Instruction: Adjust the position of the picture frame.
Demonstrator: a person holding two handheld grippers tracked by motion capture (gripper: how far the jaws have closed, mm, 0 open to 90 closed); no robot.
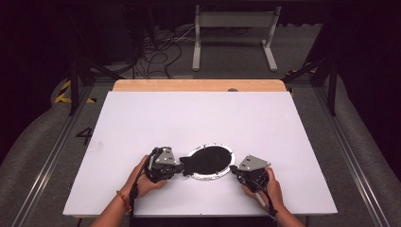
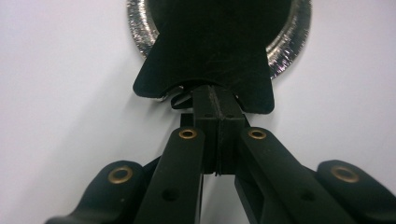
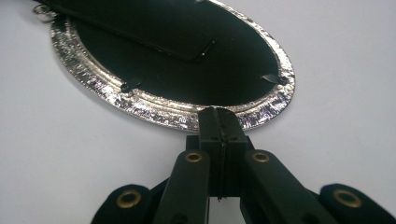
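Two tongs: both at the oval frame, one at each end.
Frame: silver rim, black back with a flared stand, flat on the white counter, near its front edge.
Left tongs: jaws pressed together, tips under the stand's flared foot.
Right tongs: jaws pressed together, tips at the silver rim.

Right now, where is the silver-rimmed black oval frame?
In the high view the oval frame lies flat on the white table, near its front edge, between the left gripper and the right gripper.
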